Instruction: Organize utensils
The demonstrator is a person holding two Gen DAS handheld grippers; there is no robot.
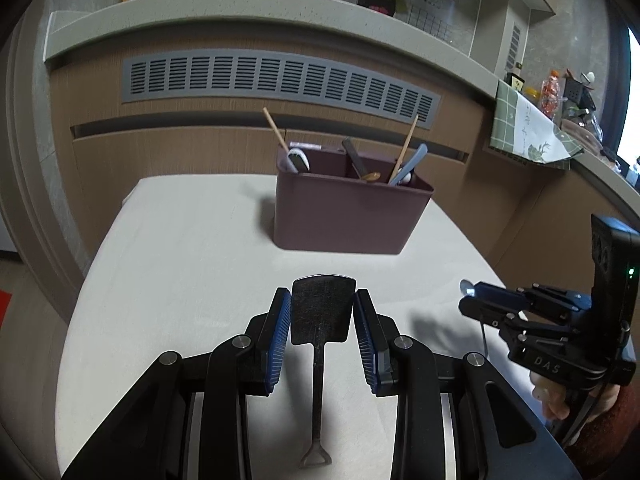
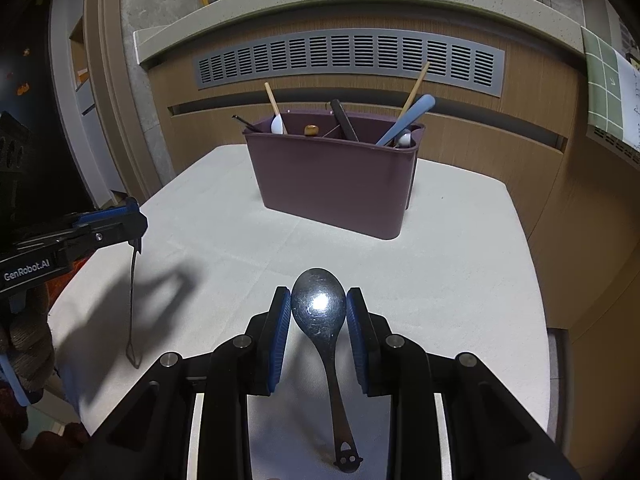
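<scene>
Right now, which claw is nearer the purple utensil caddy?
Cannot tell; neither is clearly nearer. The left claw holds a spatula, the right claw a spoon. Both are short of the caddy, apart from it.

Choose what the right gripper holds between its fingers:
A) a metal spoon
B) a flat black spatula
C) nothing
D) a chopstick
A: the right gripper is shut on the bowl of a metal spoon; the spatula is in the left gripper.
</scene>
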